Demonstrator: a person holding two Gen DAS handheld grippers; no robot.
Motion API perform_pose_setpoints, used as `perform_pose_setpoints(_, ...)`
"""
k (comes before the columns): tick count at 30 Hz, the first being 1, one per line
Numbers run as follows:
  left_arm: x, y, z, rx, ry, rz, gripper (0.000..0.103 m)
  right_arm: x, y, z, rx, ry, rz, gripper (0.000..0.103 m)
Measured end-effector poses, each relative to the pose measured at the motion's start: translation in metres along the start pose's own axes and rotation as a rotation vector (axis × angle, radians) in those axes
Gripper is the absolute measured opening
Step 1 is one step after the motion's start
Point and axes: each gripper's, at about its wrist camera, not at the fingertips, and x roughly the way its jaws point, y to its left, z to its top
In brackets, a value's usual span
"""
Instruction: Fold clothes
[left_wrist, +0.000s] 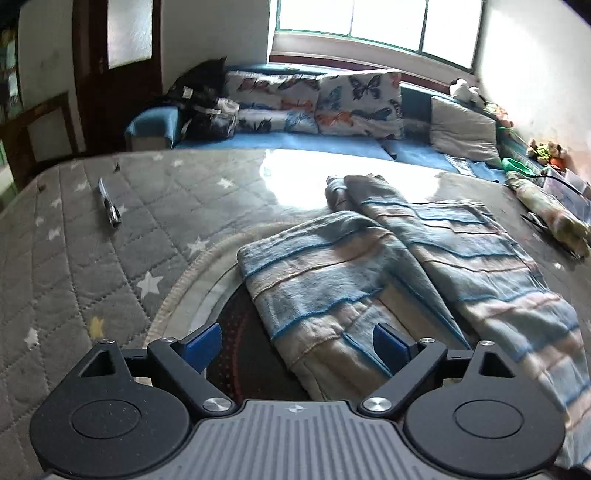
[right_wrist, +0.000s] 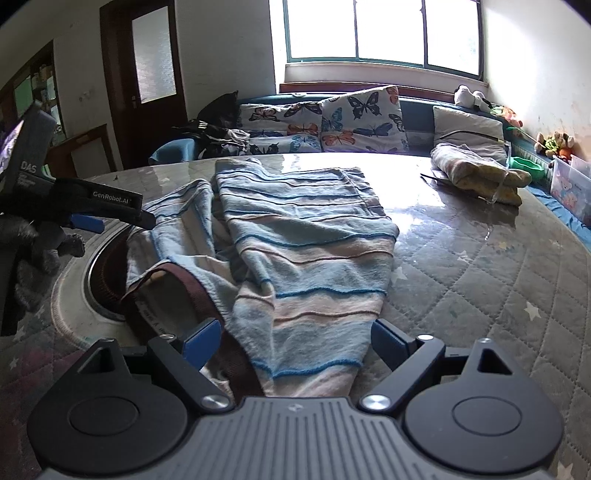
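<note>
Here, striped garment (right_wrist: 295, 236) in blue, pink and cream, spread across the centre of the frame on a quilted grey star-print table cover (right_wrist: 480, 288), brown waistband (right_wrist: 192, 291) lying lower left of centre. Left gripper (left_wrist: 295, 347) low in its own view, blue-padded jaws spread wide, gripping nothing, a folded edge of the garment (left_wrist: 332, 280) just beyond and between the fingers. Right gripper (right_wrist: 293, 341) at bottom centre, jaws likewise wide apart and empty, straddling the garment's near end. Left gripper again at the left edge of the right wrist view (right_wrist: 110, 218), tips beside the fabric's left side. Upper right, a second folded cloth (right_wrist: 476, 173); upper centre, butterfly cushions (right_wrist: 362, 118) beneath a bright window (right_wrist: 380, 33).
</note>
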Motion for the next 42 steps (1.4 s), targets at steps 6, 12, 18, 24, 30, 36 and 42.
perform_pose_setpoints(6, 0.011, 0.004, -0.003, -0.019, 0.03, -0.04, 0.03, 0.007, -0.01, 0.002, 0.037, 0.01, -0.01, 0.088)
perform_pose_setpoints(12, -0.004, 0.01, -0.01, -0.044, -0.015, -0.082, 0.005, 0.011, -0.014, 0.0, 0.071, 0.032, 0.007, 0.069)
perform_pose_setpoints(18, -0.036, 0.03, -0.025, -0.093, -0.064, -0.065, 0.004, 0.007, -0.015, -0.004, 0.086, 0.043, 0.008, 0.06)
perform_pose_setpoints(24, -0.074, 0.054, -0.05, -0.118, -0.09, -0.036, 0.004, 0.001, -0.011, -0.011, 0.078, 0.056, 0.023, 0.05)
perform_pose_setpoints(30, -0.114, 0.071, -0.08, -0.124, -0.109, -0.009, 0.004, -0.009, 0.0, -0.019, 0.046, 0.069, 0.058, 0.04)
perform_pose_setpoints(36, -0.148, 0.095, -0.112, -0.146, -0.086, 0.047, 0.004, -0.027, 0.017, -0.031, -0.012, 0.105, 0.141, 0.038)
perform_pose_setpoints(42, -0.167, 0.112, -0.133, -0.151, -0.053, 0.09, 0.004, -0.042, 0.022, -0.037, -0.037, 0.143, 0.218, 0.04)
